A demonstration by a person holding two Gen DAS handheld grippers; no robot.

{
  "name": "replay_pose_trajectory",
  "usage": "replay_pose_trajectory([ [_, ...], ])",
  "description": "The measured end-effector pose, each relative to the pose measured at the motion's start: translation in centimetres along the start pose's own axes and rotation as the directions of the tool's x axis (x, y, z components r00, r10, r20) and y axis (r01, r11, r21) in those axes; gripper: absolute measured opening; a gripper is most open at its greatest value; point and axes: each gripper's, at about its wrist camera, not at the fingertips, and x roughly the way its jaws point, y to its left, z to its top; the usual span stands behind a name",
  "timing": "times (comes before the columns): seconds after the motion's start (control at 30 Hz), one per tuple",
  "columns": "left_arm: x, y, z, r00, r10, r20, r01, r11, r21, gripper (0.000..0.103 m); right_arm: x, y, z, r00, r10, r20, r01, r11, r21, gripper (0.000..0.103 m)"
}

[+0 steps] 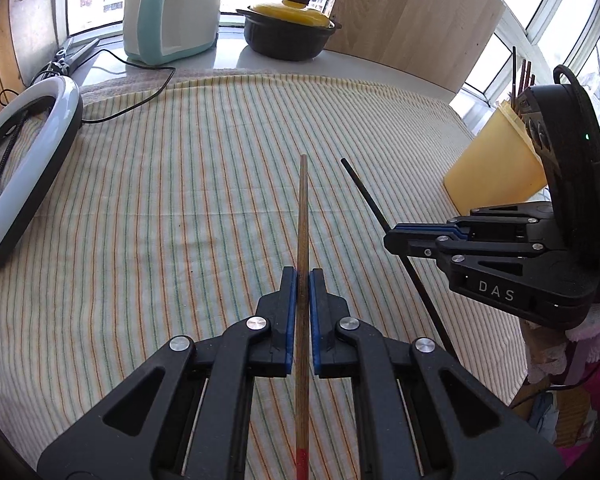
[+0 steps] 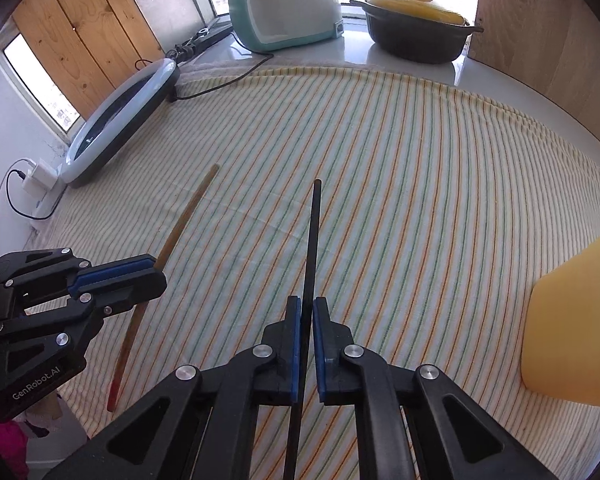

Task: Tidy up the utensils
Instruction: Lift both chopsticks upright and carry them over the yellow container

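2 loose chopsticks, 1 per gripper. Brown chopstick [image 1: 303, 216], red-tipped at its near end: clamped between the blue pads of the left gripper [image 1: 303, 280], far end projecting beyond the fingertips. Black chopstick [image 2: 313, 240]: clamped likewise in the right gripper [image 2: 307, 308]. 1 yellow holder [image 1: 496, 160], several chopsticks standing in it, beyond the right gripper. 1 striped cloth [image 1: 180, 200] beneath.

A home kitchen: a rice cooker [image 1: 172, 12] and lidded casserole pot [image 1: 288, 28] stand at the far edge of the cloth-covered table [image 1: 180, 200], by windows.
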Motion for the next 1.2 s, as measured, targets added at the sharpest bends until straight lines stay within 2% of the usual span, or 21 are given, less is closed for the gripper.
replay_pose_trajectory([
  [0.17, -2.8, -0.4, -0.3, 0.993, -0.04, 0.111, 0.046, 0.997, -0.055, 0.004, -4.4, -0.4, -1.5, 0.99, 0.045, 0.134, -0.047, 0.999, 0.012, 0.003],
  [0.3, -4.3, -1.1, -0.8, 0.98, -0.067, 0.187, 0.085, 0.992, -0.09, 0.004, -7.6, -1.6, -3.5, 0.969, 0.071, 0.236, -0.086, 0.995, 0.053, 0.003],
  [0.5, -5.6, -2.9, -1.4, 0.959, -0.091, 0.269, 0.128, 0.984, -0.121, 0.004, -11.2, -3.1, -6.4, 0.933, 0.063, 0.355, -0.099, 0.992, 0.084, 0.003],
  [0.6, -6.3, -4.4, -1.5, 0.95, -0.089, 0.298, 0.124, 0.987, -0.101, 0.004, -12.5, -3.3, -7.4, 0.914, 0.055, 0.401, -0.096, 0.992, 0.083, 0.003],
  [0.87, -8.3, -8.4, -0.5, 0.93, -0.139, 0.341, 0.156, 0.988, -0.023, 0.004, -16.8, -4.7, -9.3, 0.86, 0.06, 0.506, -0.116, 0.99, 0.08, 0.003],
  [1.2, -9.3, -12.6, 1.8, 0.908, -0.191, 0.373, 0.181, 0.982, 0.061, 0.004, -23.2, -7.5, -10.7, 0.775, 0.011, 0.632, -0.099, 0.99, 0.104, 0.003],
])
